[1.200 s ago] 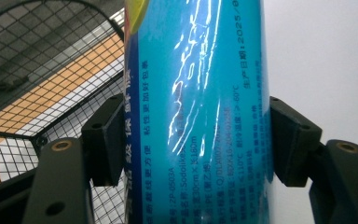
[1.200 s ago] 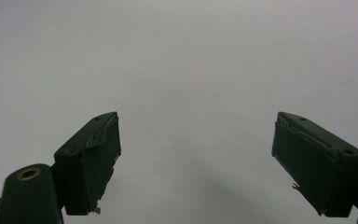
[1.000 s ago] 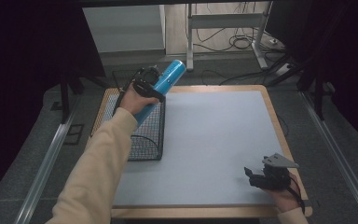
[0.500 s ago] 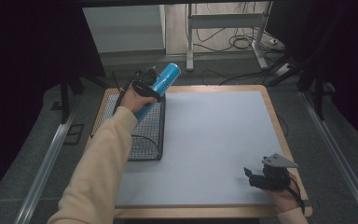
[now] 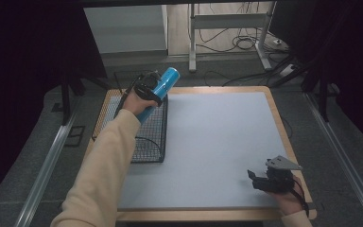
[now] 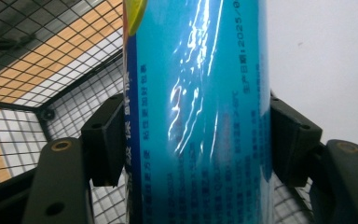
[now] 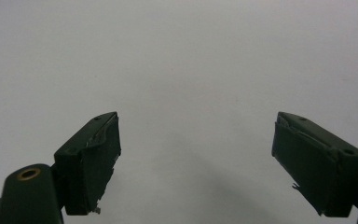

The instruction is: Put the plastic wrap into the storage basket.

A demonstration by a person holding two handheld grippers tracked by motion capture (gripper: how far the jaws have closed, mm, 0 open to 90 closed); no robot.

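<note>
Left gripper view: left claw (image 6: pixel 198 140) clamped across blue can (image 6: pixel 200 93), mesh basket (image 6: pixel 37 60) below; right claw (image 7: pixel 196 158) apart, idle over worktop (image 7: pixel 177 56).

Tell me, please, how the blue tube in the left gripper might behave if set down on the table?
The blue tube looks round and long, so on its side it would probably roll. Its glossy wrap suggests a slippery surface. The left gripper squeezes it without visible denting, so it seems fairly stiff.

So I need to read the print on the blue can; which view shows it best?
The left gripper view: the blue can sits close up between the jaws, its text and date visible. The high view shows it small, above the wire basket.
</note>
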